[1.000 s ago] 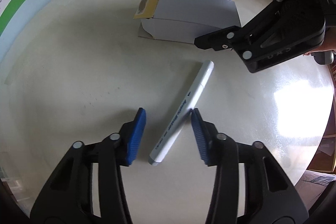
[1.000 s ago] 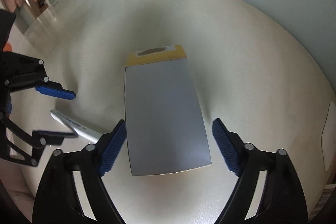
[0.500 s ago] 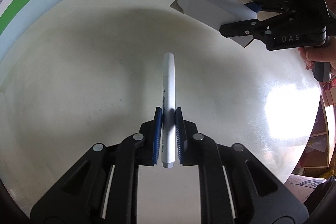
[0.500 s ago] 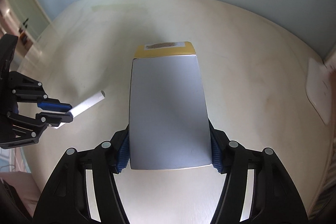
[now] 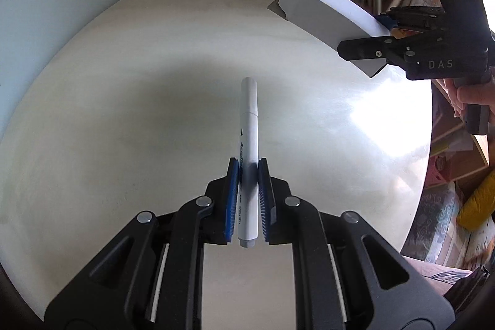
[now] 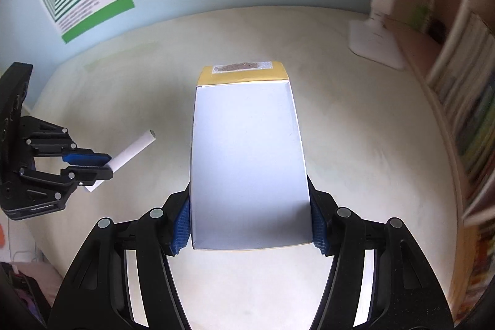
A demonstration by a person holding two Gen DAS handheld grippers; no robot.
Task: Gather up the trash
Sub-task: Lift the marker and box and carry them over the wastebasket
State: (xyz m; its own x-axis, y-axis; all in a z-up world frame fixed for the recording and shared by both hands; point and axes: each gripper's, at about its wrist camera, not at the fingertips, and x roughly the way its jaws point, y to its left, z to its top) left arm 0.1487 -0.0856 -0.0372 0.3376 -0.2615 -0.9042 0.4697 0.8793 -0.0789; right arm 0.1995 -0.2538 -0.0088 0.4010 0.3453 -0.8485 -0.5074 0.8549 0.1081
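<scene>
The left tool (image 5: 247,200) points down, squeezing a white marker pen (image 5: 249,144). The right tool (image 6: 249,225) points down, squeezing a white cardboard box (image 6: 247,163) above the tabletop (image 6: 371,144).

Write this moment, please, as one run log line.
left gripper: shut on marker | right gripper: shut on box | both held above table

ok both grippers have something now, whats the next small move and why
Probably carry both pieces off the table toward wherever the trash goes; no bin shows in either view. The left gripper is clamped on the marker and the right gripper on the white box, and both appear lifted clear of the tabletop, so nothing is left to pick up here.
</scene>
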